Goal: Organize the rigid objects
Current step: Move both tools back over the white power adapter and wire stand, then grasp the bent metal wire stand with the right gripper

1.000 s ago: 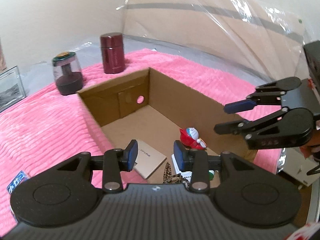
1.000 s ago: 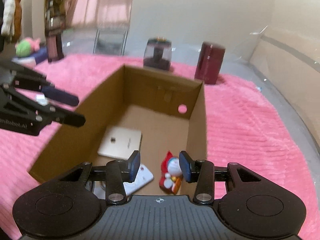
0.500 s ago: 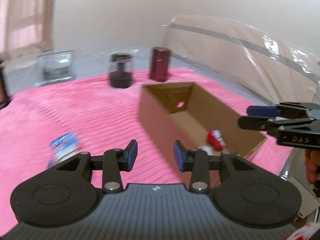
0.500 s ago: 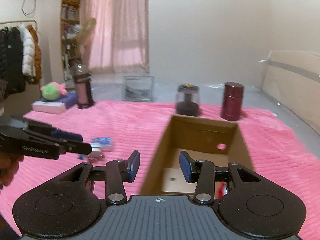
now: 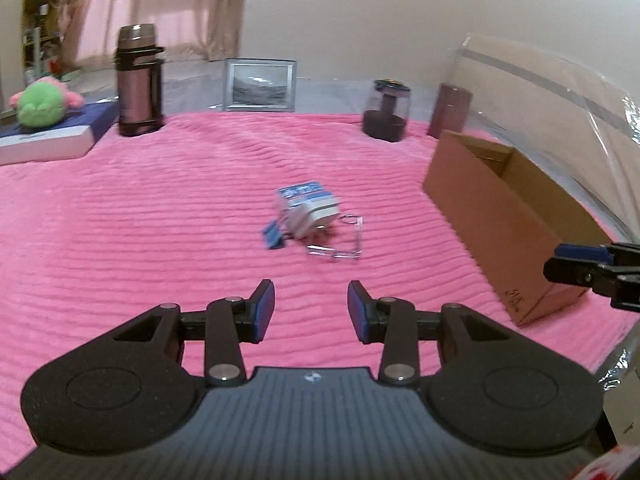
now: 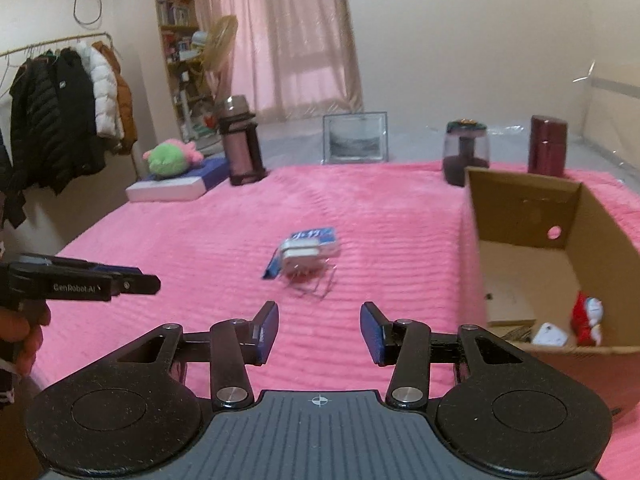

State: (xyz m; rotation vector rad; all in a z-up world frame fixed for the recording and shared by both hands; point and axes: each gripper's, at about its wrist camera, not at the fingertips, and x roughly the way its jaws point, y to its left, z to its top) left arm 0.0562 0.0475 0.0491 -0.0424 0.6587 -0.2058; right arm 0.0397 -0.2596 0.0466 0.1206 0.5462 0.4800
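pink ribbed blanket [image 5: 160,208] over bed, curtained window behind. mid-blanket: small blue-and-white box [image 5: 307,208], blue clip [image 5: 273,234], clear stand [image 5: 340,242], clustered. right edge: open cardboard box [image 6: 560,240] holding red-white figurine [image 6: 586,316]. far edge: thermos [image 5: 138,80], picture frame [image 5: 260,85], two jars. left gripper [image 5: 311,311] and right gripper [image 6: 319,333]: wide apart, empty.

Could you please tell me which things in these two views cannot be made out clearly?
- Small blue-and-white box pile on the pink blanket: motion-blurred in both views, print unreadable.
- Clear plastic piece beside it: outline uncertain, transparent and blurred.
- Brown cardboard box: the left wrist view shows only its outer wall, contents hidden.
- White item in the box, right wrist view: partly cut by the near wall.
- Right gripper: cut by the left wrist frame edge.
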